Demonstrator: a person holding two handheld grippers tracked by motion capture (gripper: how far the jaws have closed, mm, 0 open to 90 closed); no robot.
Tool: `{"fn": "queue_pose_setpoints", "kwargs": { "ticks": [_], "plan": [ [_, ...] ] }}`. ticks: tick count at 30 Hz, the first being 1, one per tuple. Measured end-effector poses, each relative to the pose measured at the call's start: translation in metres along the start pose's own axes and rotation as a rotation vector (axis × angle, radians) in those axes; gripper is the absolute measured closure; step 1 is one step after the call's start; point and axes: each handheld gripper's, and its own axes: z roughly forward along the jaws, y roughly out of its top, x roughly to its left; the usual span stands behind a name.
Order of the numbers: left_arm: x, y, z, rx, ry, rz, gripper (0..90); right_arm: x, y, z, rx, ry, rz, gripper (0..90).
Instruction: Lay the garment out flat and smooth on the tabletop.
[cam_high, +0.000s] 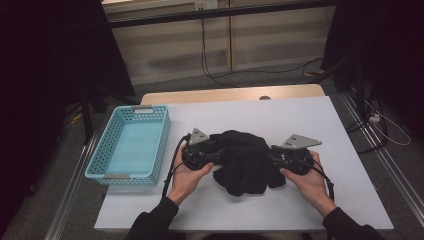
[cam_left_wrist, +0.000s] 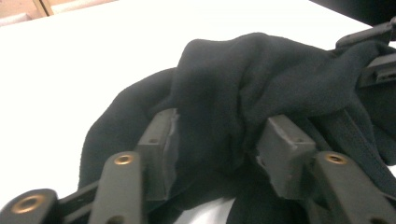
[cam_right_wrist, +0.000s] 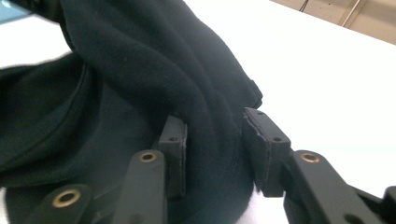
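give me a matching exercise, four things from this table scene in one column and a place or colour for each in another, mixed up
Things:
1. black cloth
2. basket
3. left tongs
4. right tongs

Descriptions:
A. light blue, at the table's left edge
B. at the cloth's right side, fabric between the jaws
C. bunched in the middle of the white table
D. at the cloth's left side, fabric between the jaws

Pairs: 1-C, 2-A, 3-D, 4-B
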Motion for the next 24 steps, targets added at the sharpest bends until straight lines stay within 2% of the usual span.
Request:
{"fn": "queue_pose_setpoints", "kwargs": {
  "ticks": [3, 11, 16, 19, 22, 24],
  "plan": [
    [-0.005, -0.001, -0.004, 0.004, -0.009, 0.022, 48.0, -0.002, -0.001, -0.004, -0.011, 0.03, 0.017, 57.4],
    [-0.014, -0.014, -0.03, 0.001, -0.03, 0.034, 43.8, -0.002, -0.006, -0.017, -0.022, 0.066, 0.019, 49.5],
    [-0.027, -0.021, -0.037, 0.016, -0.036, 0.078, 44.0, 0.0, -0.014, -0.029, -0.027, 0.091, 0.021, 52.0],
    [-0.036, -0.021, -0.039, 0.012, -0.068, 0.098, 45.1, 0.004, -0.023, -0.035, -0.003, 0.106, 0.015, 56.8],
    [-0.047, -0.023, -0.039, 0.029, -0.145, 0.093, 47.9, 0.007, -0.032, -0.042, 0.028, 0.115, 0.001, 63.5],
    [-0.056, -0.026, -0.036, 0.046, -0.171, 0.095, 46.7, 0.009, -0.04, -0.046, 0.054, 0.102, -0.025, 68.0]
  ]
}}
